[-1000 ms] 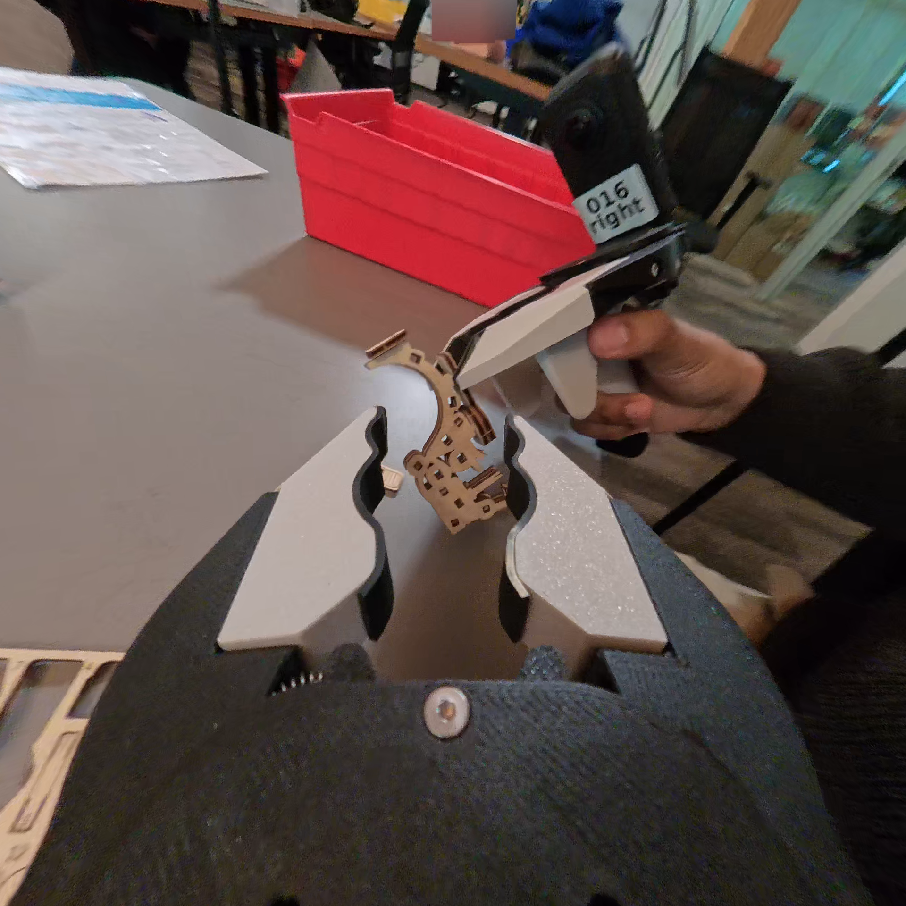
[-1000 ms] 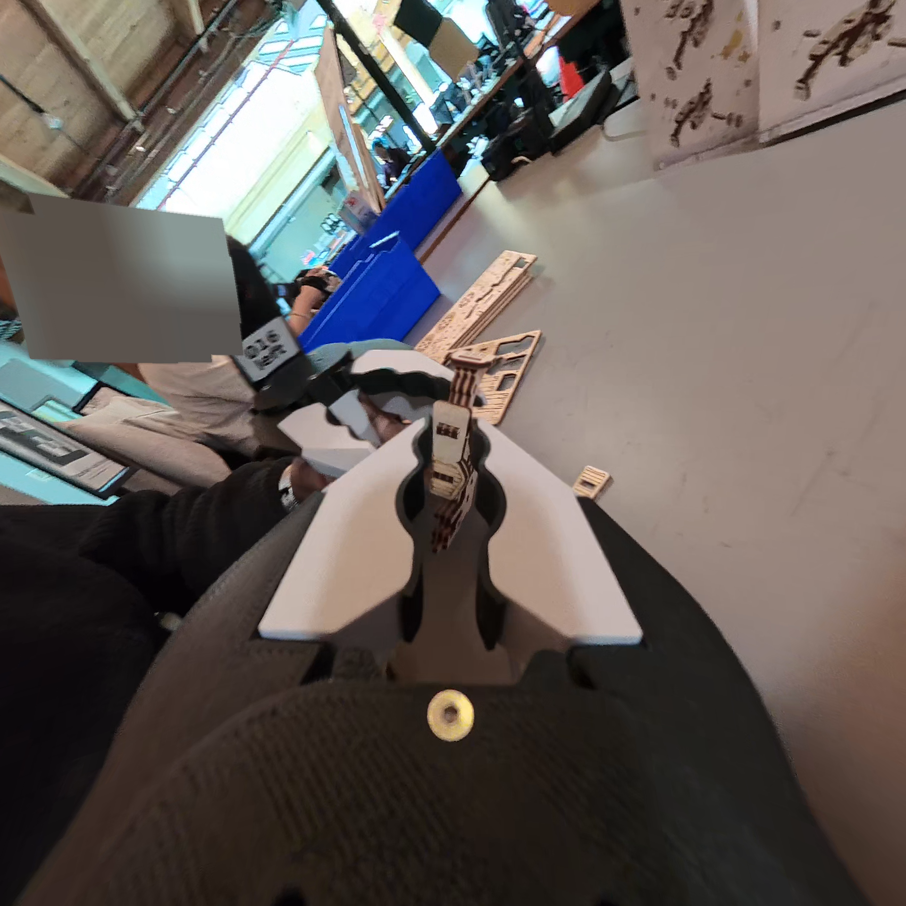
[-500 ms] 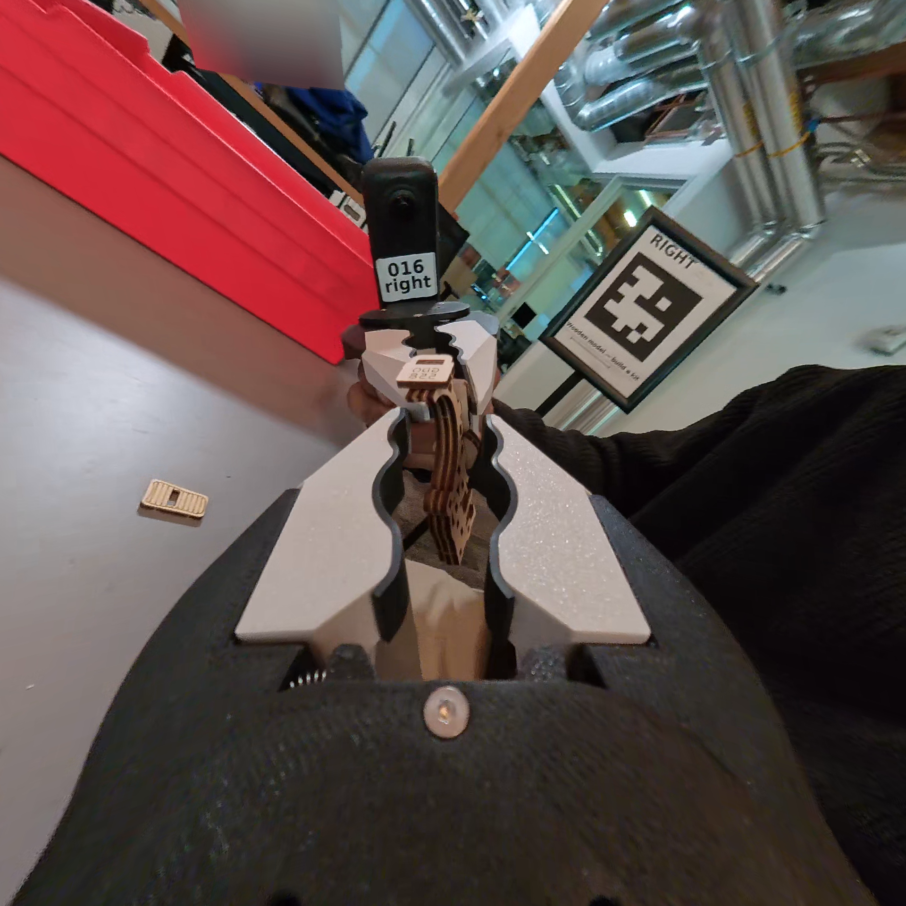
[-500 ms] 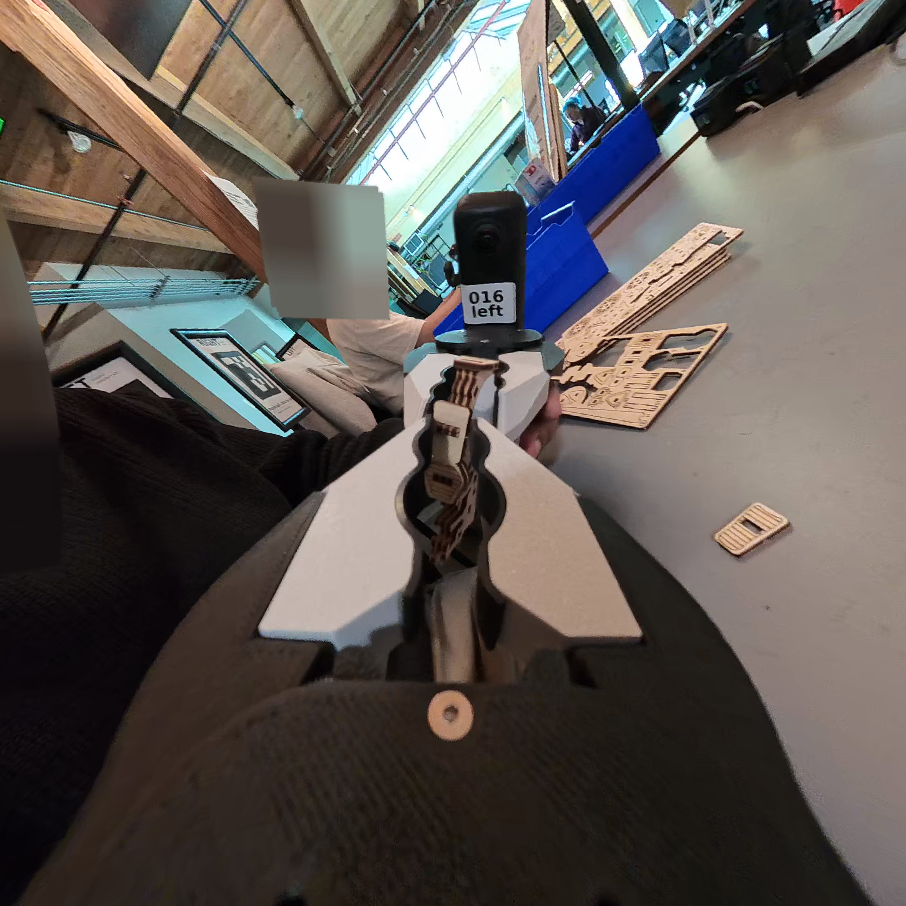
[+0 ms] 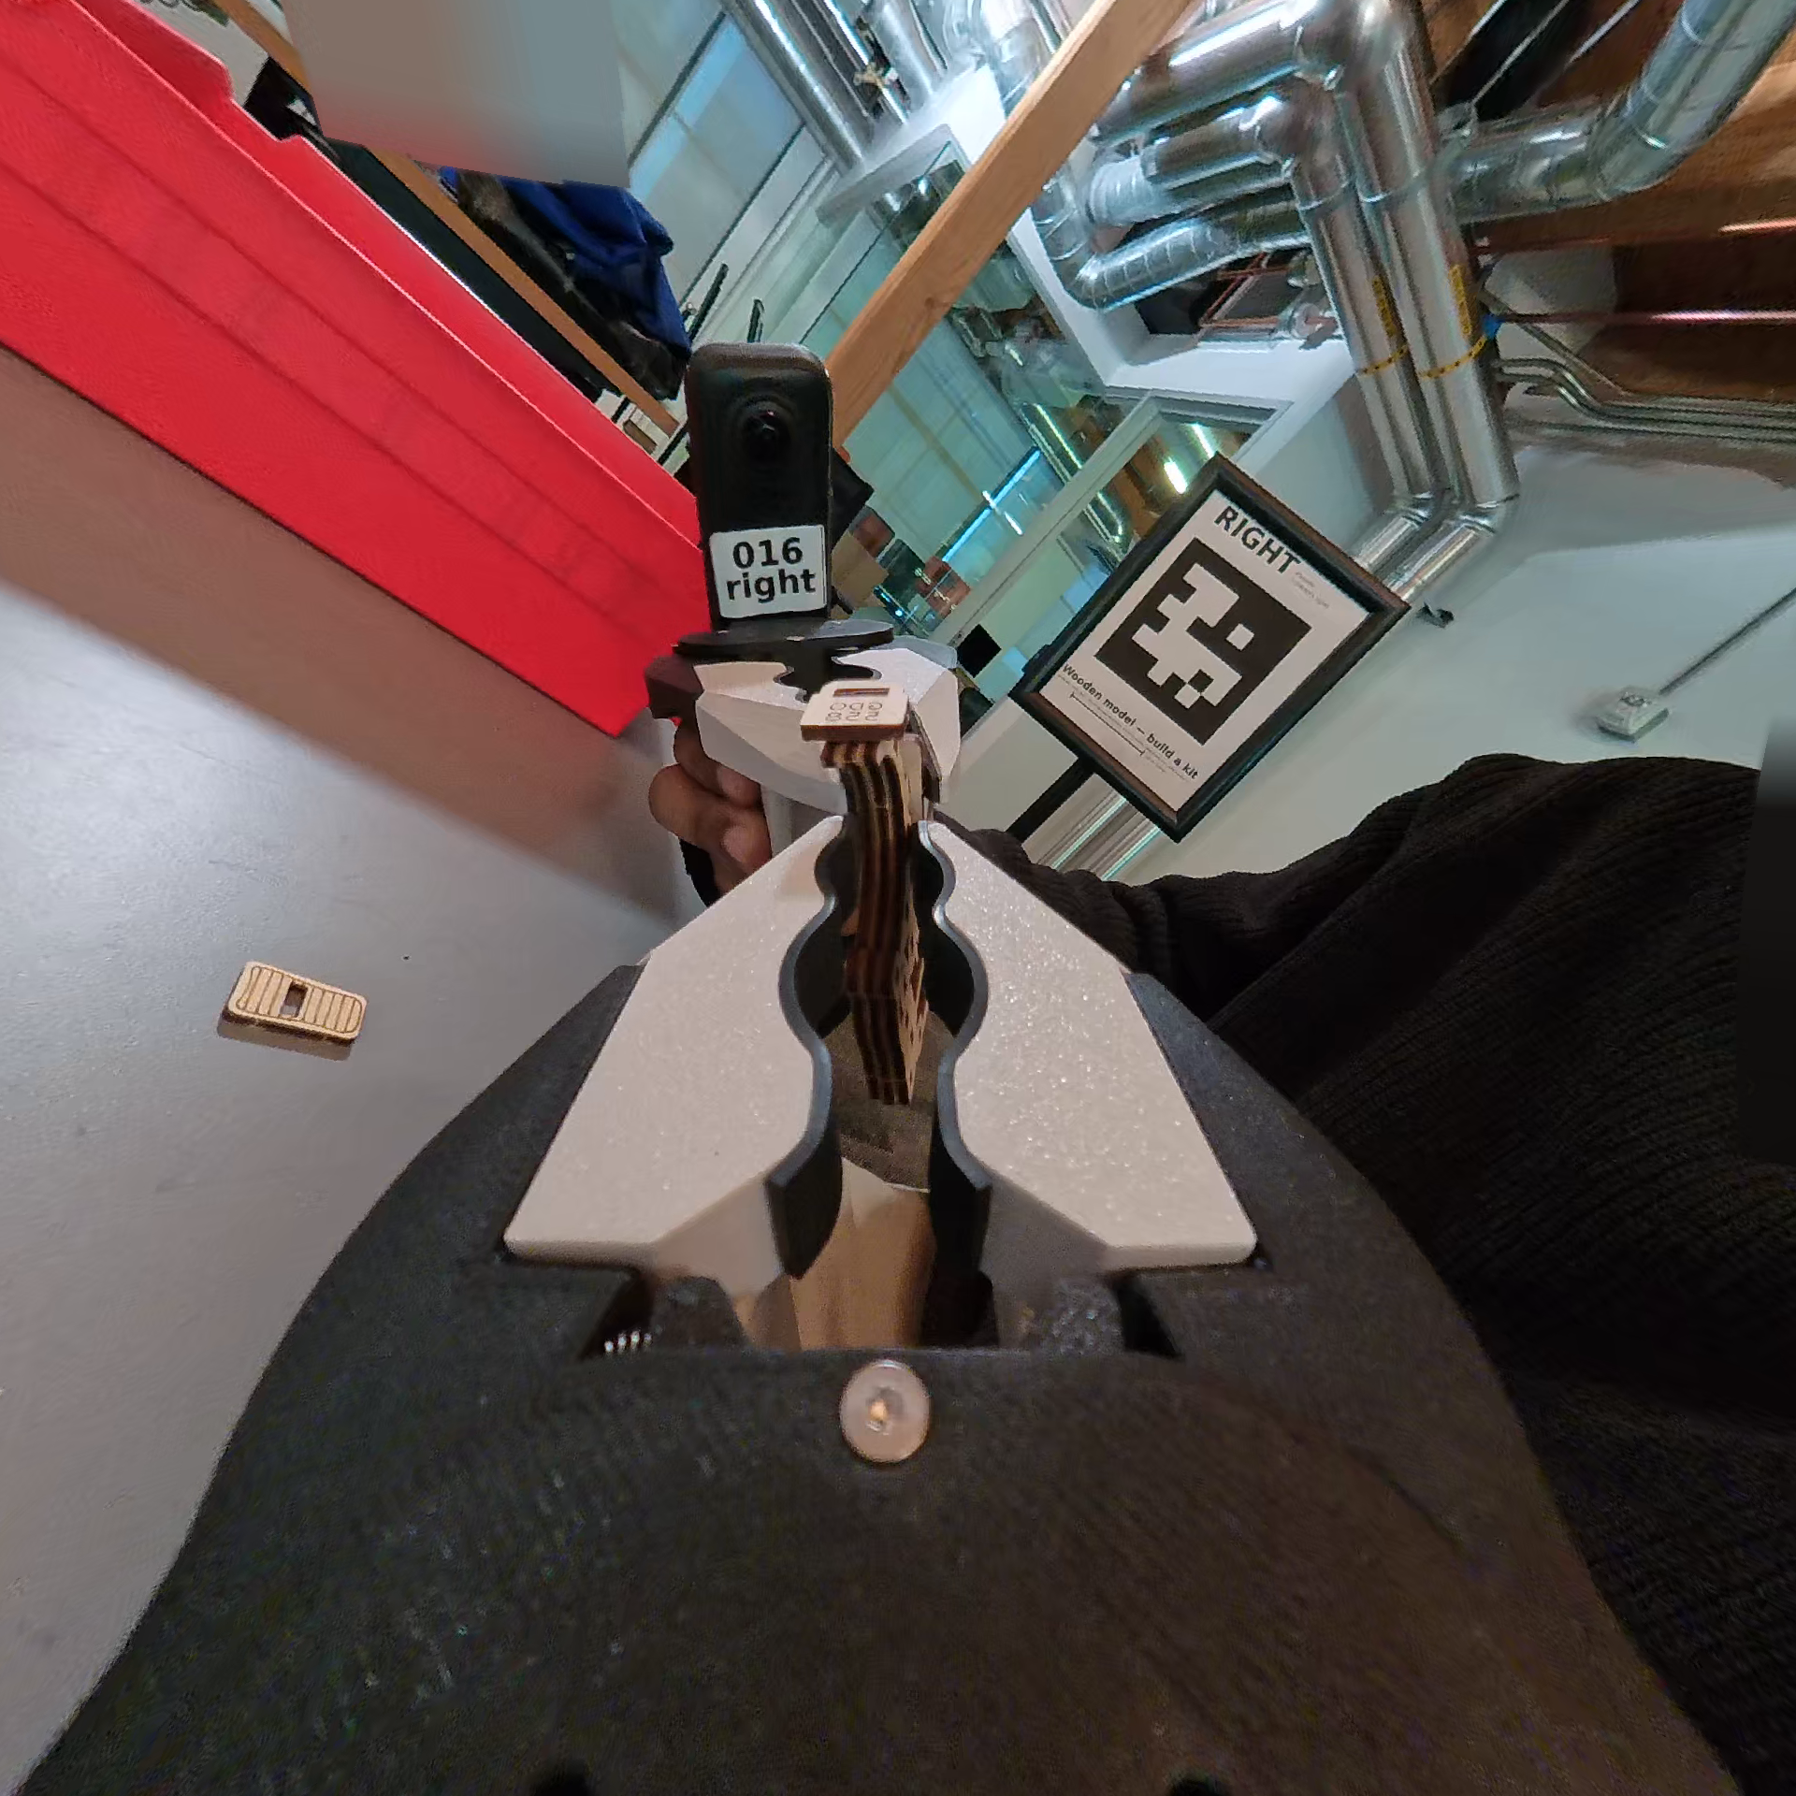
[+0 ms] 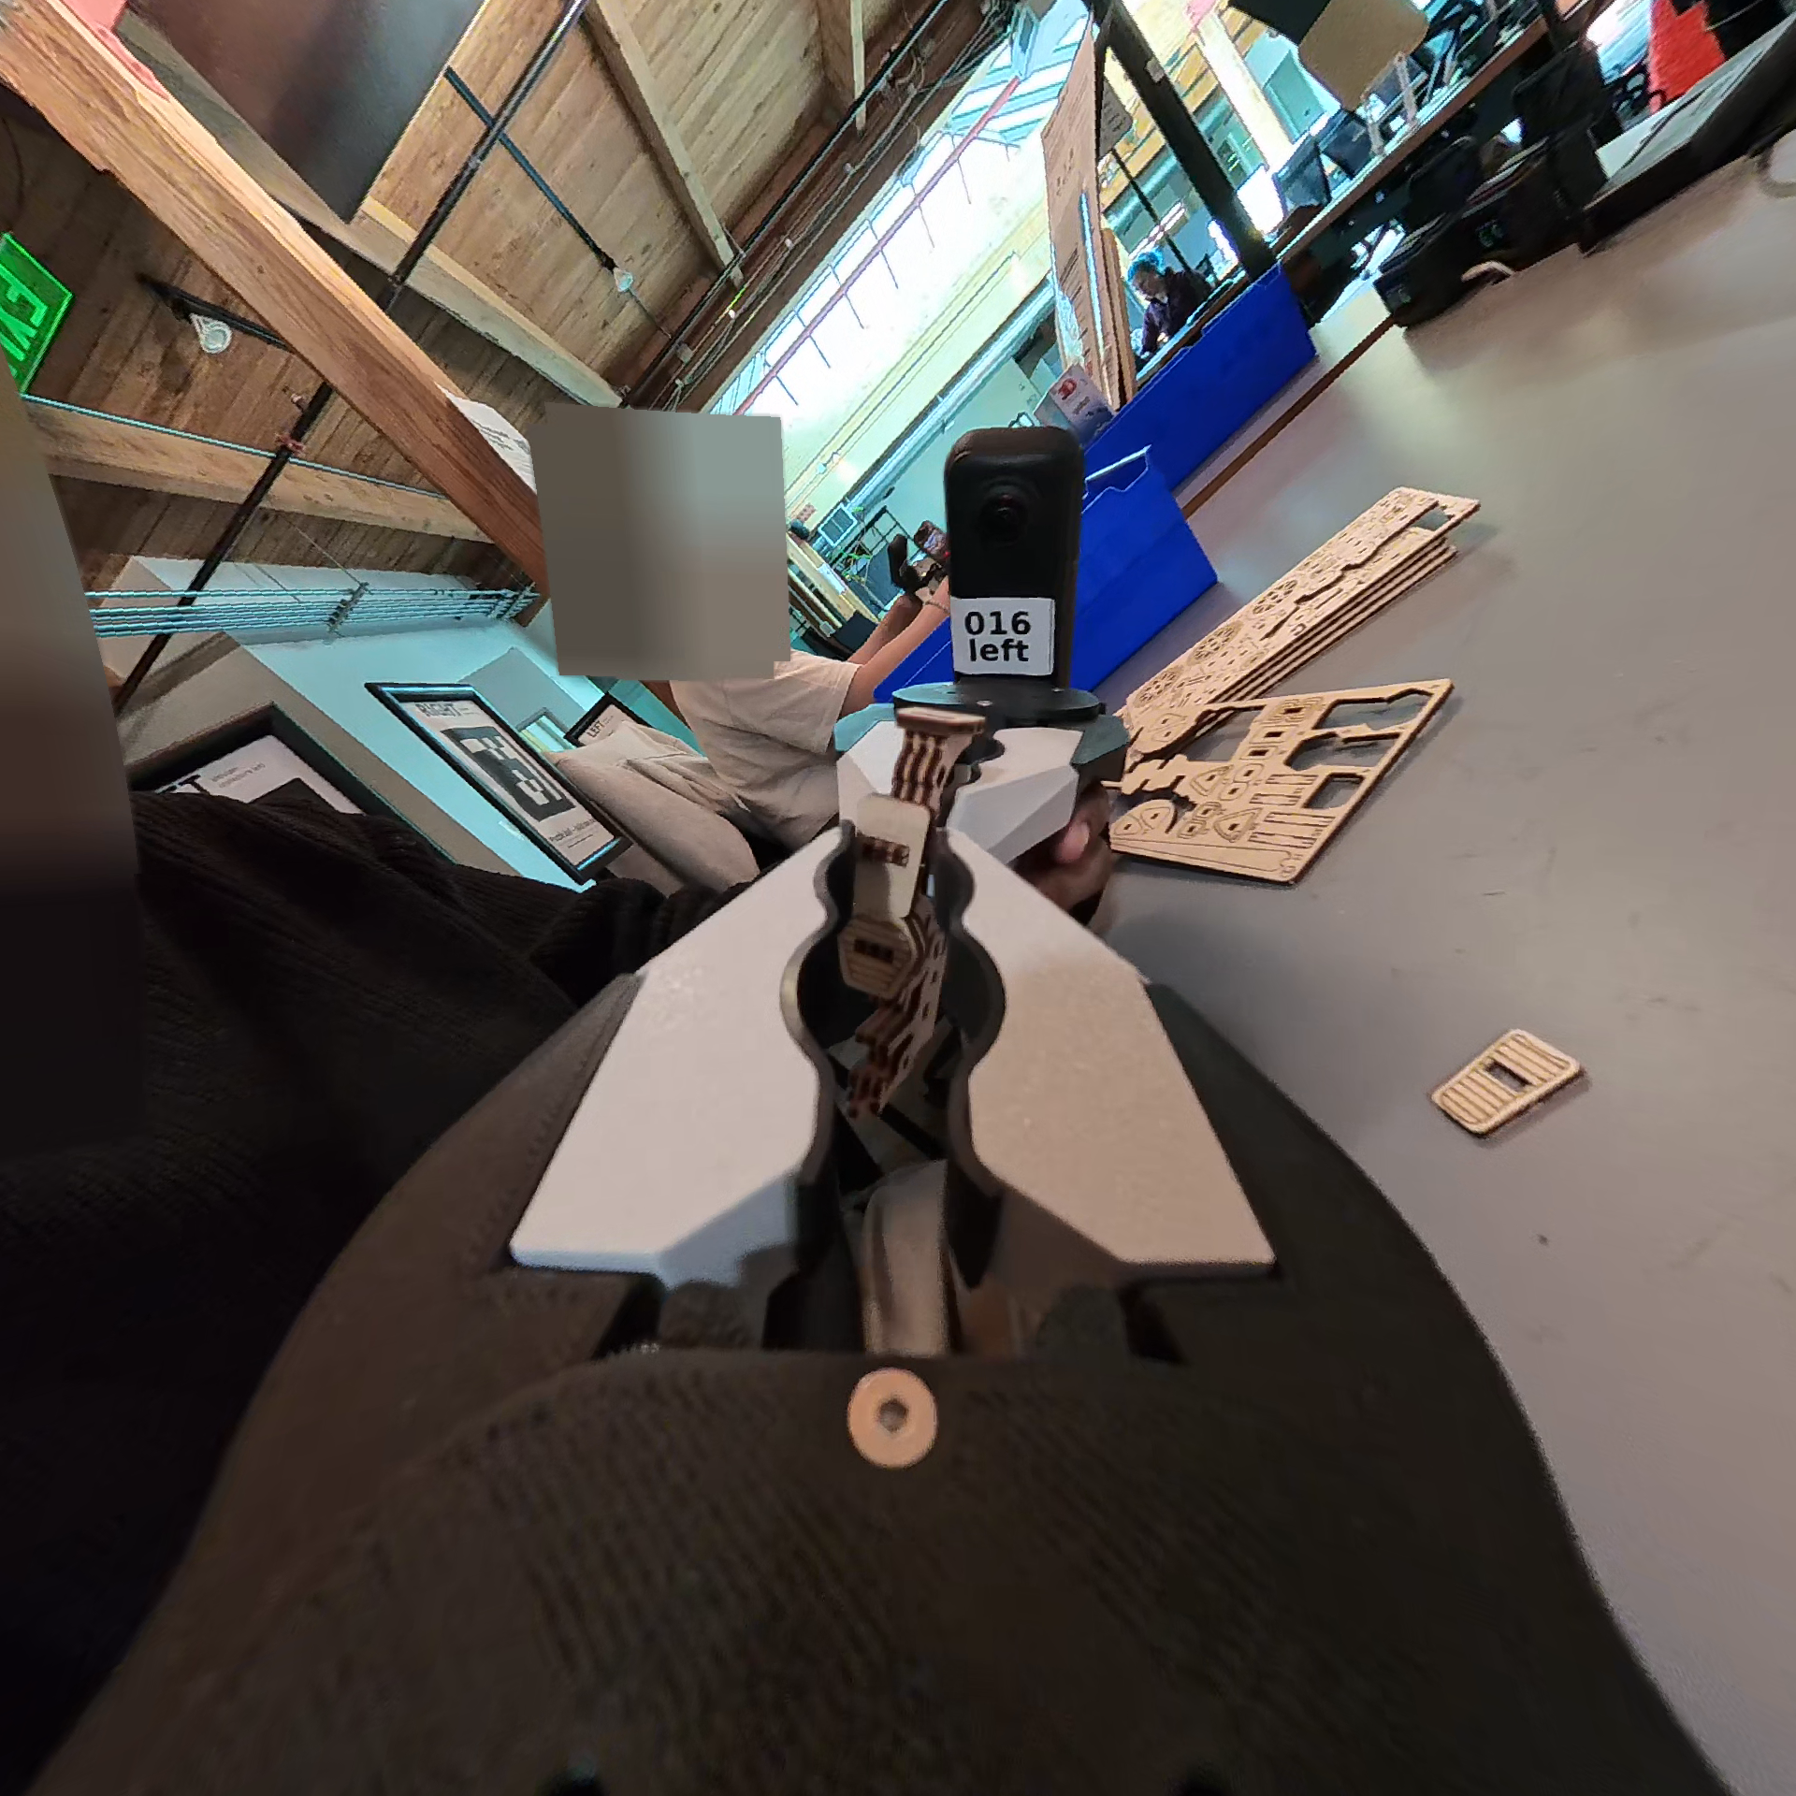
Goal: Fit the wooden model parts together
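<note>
While both grippers face each other above the grey table (image 5: 194, 1215), left gripper (image 5: 880, 846) and right gripper (image 6: 889, 855) each clamp the layered wooden assembly (image 5: 884, 972). Small slotted wooden piece (image 5: 292, 1006) lies loose on table; red bin (image 5: 292, 389) behind.

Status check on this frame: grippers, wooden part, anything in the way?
Left gripper and right gripper both shut on the curved wooden assembly, held above the table. Small slotted wooden piece lies loose. Nothing obstructing.
</note>
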Tool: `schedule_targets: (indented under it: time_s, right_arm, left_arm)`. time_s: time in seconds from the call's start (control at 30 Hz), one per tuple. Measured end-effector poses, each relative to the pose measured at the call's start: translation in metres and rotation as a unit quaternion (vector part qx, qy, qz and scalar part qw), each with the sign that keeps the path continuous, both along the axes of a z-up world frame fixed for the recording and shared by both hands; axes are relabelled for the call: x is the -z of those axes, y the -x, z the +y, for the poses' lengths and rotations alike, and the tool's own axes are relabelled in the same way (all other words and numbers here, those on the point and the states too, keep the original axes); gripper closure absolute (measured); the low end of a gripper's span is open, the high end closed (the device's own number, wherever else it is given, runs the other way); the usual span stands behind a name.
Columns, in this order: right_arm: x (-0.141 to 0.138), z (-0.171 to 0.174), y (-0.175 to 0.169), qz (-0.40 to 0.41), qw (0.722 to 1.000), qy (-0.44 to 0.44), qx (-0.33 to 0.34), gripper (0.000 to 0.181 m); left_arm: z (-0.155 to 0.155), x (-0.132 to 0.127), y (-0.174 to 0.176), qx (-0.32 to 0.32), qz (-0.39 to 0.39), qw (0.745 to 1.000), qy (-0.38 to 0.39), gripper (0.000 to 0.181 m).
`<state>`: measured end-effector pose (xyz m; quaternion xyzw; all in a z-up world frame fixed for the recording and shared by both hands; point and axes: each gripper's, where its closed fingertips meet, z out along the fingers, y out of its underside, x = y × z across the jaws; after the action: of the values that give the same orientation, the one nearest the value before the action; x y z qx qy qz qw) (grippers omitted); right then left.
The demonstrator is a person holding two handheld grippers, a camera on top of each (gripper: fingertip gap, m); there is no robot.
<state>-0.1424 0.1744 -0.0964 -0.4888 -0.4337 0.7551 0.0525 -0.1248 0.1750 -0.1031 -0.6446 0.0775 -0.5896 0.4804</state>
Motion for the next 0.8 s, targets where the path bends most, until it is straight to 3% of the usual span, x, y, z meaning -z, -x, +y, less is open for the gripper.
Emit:
schedule_targets:
  time_s: [0.1,0.2,0.3,0.43,0.8]
  right_arm:
    - [0.002,0.008,0.005,-0.005,0.999,-0.003,0.036,0.143]
    - [-0.004,0.021,0.006,0.007,0.997,-0.009,0.077,0.138]
    - [0.000,0.030,0.008,-0.001,0.992,-0.050,0.113,0.141]
    - [0.009,0.020,0.012,-0.017,0.989,-0.097,0.109,0.143]
    - [0.019,0.007,0.017,-0.036,0.988,-0.119,0.094,0.162]
  left_arm:
    - [0.002,-0.002,0.004,-0.009,-0.006,1.000,-0.001,0.174]
    - [0.006,-0.003,0.012,-0.039,0.000,0.999,-0.008,0.174]
    - [0.010,-0.004,0.023,-0.073,0.007,0.997,-0.015,0.174]
    - [0.015,-0.004,0.034,-0.112,0.013,0.993,-0.016,0.174]
    - [0.016,0.001,0.027,-0.111,0.029,0.993,-0.016,0.173]
